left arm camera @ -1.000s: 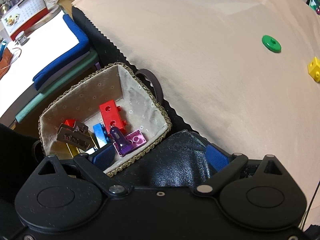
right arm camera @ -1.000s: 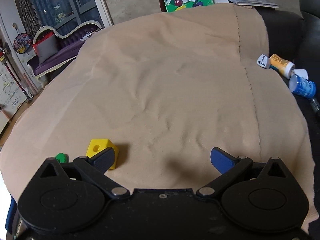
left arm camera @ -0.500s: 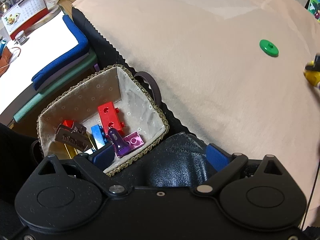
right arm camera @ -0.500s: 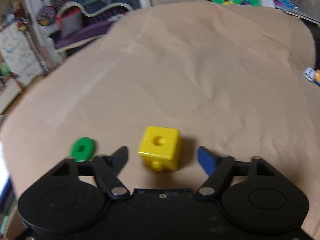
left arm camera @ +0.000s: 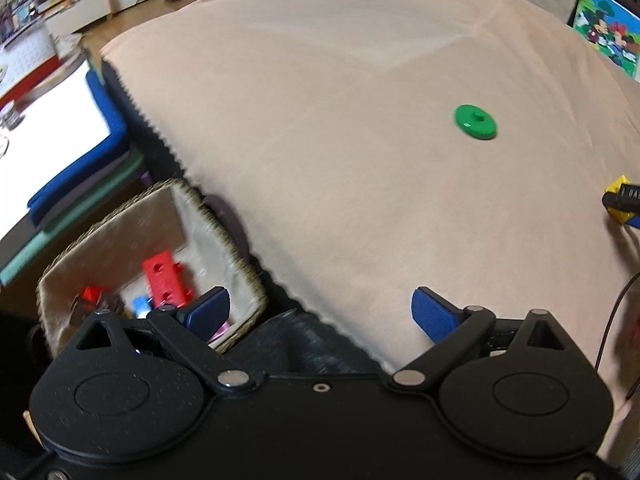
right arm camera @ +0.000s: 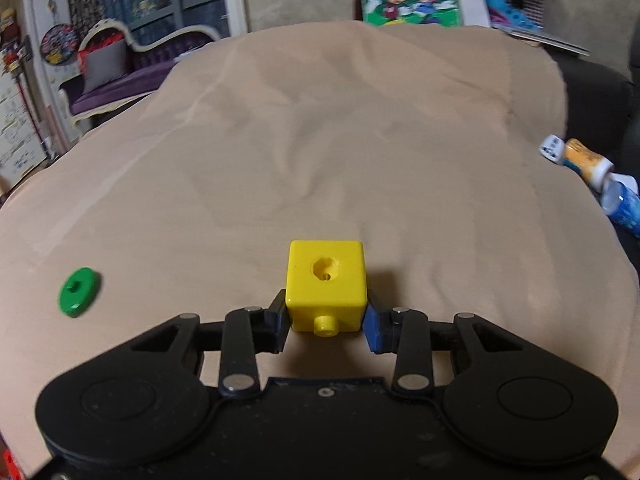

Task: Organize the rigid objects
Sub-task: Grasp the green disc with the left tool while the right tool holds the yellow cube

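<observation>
Jaws of the right gripper [right arm camera: 326, 322] are clenched on the yellow cube [right arm camera: 326, 284], pads pressing its two opposite side faces, so the flat sides give a square, stable hold. One stud points back at the camera. Jaws of the left gripper [left arm camera: 320, 310] are released and grasp nothing, hanging over the woven basket [left arm camera: 244, 276], where the red brick [left arm camera: 166, 276] already lies. A green disc [left arm camera: 475, 122] rests flat on the beige cloth [left arm camera: 340, 140], apart from both grippers; likely next
</observation>
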The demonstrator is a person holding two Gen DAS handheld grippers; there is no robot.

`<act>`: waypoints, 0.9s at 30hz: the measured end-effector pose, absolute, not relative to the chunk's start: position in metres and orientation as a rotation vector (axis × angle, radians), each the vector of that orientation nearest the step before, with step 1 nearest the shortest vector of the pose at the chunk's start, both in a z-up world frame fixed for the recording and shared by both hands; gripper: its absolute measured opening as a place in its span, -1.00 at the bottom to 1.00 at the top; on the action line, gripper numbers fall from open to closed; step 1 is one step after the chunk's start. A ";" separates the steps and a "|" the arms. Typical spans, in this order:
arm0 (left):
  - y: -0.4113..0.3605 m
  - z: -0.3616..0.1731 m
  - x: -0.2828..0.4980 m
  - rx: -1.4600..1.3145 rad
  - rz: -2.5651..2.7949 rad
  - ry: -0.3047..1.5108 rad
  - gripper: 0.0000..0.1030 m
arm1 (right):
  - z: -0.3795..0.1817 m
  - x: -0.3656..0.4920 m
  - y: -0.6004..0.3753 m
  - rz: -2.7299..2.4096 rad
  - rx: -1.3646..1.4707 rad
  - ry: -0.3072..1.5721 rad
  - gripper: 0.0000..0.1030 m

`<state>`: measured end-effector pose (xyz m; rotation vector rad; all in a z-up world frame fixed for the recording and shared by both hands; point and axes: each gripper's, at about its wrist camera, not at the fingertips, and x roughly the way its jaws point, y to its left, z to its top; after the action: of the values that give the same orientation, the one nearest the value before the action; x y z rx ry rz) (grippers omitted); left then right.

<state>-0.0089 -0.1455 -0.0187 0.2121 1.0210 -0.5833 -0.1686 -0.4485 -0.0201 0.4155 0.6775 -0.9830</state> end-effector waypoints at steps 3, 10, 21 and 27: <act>-0.166 -0.018 -0.005 0.205 -0.594 1.032 0.83 | -0.028 -0.178 -0.453 -0.995 0.406 0.637 -0.30; -0.211 -0.015 0.005 0.216 -0.596 1.034 0.83 | -0.034 -0.169 -0.463 -0.994 0.376 0.600 -0.29; -0.263 -0.003 0.009 0.343 -0.604 0.958 0.84 | -0.034 -0.169 -0.464 -0.993 0.382 0.584 -0.28; -0.284 0.007 0.034 0.350 -0.566 0.972 0.84 | -0.030 -0.175 -0.472 -0.942 0.427 0.609 -0.29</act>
<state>0.0336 -0.2841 0.0070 0.3501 0.9721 -0.5659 -0.1750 -0.4717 -0.0296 0.4268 0.6090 -0.9420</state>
